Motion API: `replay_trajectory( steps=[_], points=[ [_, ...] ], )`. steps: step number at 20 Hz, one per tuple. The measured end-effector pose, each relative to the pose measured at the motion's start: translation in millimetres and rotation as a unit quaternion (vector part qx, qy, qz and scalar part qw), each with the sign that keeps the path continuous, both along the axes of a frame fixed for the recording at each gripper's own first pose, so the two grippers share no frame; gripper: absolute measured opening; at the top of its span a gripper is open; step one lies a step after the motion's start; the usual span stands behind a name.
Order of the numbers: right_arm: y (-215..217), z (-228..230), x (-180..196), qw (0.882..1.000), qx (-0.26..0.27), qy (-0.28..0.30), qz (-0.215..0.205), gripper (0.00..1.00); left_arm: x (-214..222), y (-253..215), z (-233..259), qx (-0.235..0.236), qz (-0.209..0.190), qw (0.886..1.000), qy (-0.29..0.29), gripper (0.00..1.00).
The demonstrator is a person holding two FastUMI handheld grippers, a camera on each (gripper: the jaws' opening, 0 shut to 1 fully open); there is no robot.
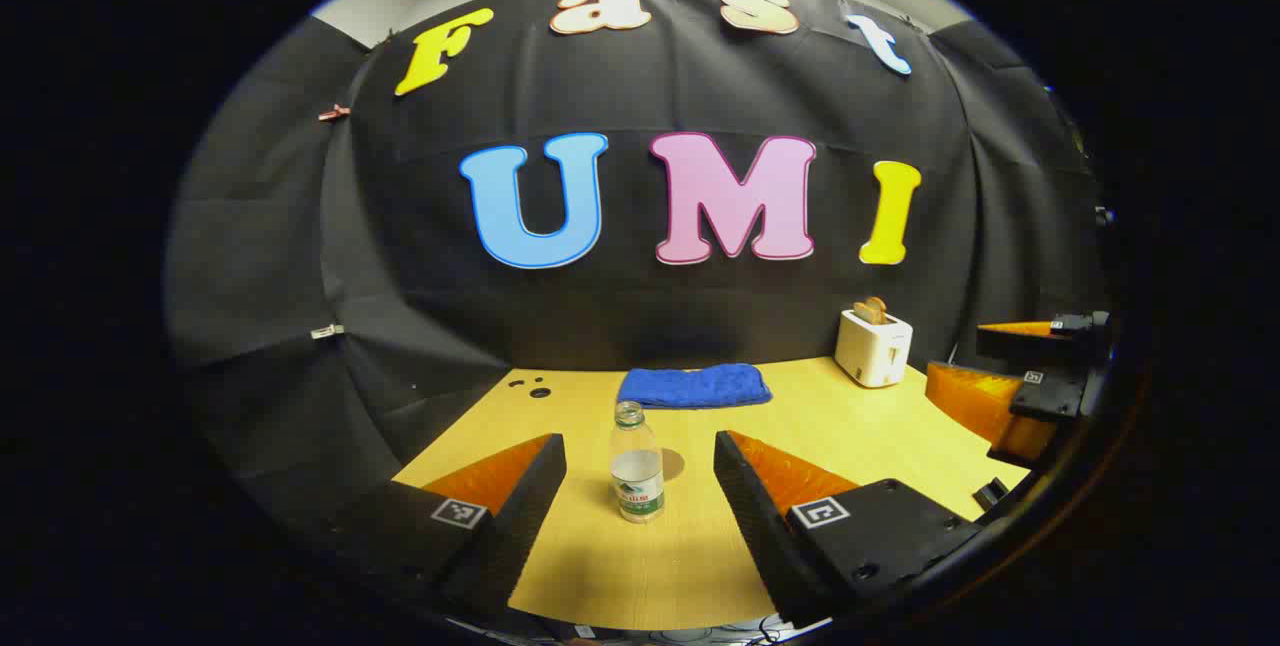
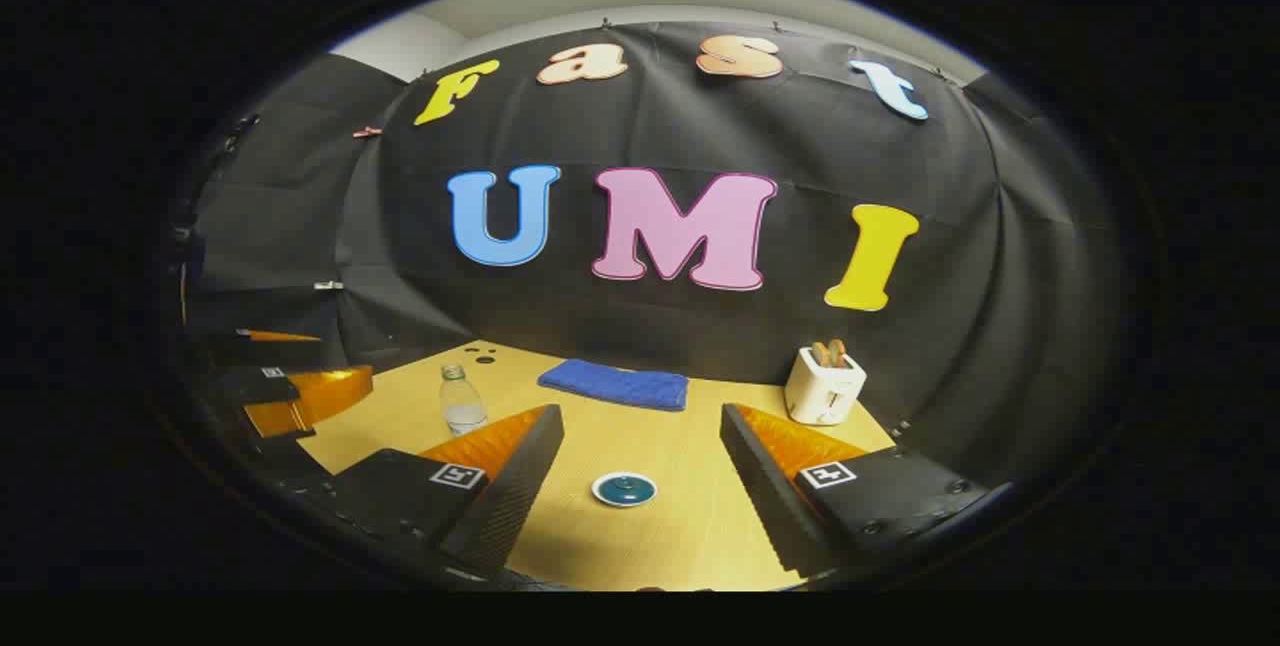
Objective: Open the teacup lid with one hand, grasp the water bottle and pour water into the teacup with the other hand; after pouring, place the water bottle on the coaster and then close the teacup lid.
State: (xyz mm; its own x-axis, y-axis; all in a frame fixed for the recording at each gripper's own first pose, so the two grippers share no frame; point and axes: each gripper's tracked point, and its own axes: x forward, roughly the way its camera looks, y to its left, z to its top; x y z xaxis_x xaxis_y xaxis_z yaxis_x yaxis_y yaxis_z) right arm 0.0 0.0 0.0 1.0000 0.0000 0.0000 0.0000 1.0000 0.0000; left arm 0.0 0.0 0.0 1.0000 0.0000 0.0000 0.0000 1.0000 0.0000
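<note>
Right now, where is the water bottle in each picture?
Left gripper view: the water bottle stands on the table, in the middle, between that gripper's two open fingers.
Right gripper view: it stands at the left, beyond the near finger.
Shared landmark: the blue towel lies behind it in both.

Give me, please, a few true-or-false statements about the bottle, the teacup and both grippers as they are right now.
1. The water bottle stands upright on the table. True.
2. The left gripper is shut on the bottle. False: its fingers stand open, apart from the bottle.
3. The teacup lid lies ahead between the right gripper's open fingers. True.
4. The blue towel covers the toaster. False: it lies folded on the table, apart from the toaster.
</note>
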Motion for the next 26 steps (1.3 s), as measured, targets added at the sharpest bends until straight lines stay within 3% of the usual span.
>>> replay_trajectory(
  steps=[6,9,16,26],
  points=[
    [24.1,-12.6,9.1,1.0,0.002,0.015,0.003,0.98,9.1,3.7,-0.3,0.03,-0.038,0.999,-0.012,0.96],
    [25.4,-14.6,15.7,1.0,0.012,0.017,-0.008,0.98,13.9,8.6,-11.9,0.012,-0.047,0.999,0.004,0.96],
    [26.3,-32.6,26.5,0.999,0.012,0.034,-0.014,0.99,24.8,35.4,-35.4,-0.035,-0.02,0.998,0.043,0.96],
    [21.5,-88.6,72.3,0.998,-0.001,0.067,-0.012,0.98,49.5,31.5,-73.4,-0.024,-0.026,0.998,0.061,0.96]
  ],
)
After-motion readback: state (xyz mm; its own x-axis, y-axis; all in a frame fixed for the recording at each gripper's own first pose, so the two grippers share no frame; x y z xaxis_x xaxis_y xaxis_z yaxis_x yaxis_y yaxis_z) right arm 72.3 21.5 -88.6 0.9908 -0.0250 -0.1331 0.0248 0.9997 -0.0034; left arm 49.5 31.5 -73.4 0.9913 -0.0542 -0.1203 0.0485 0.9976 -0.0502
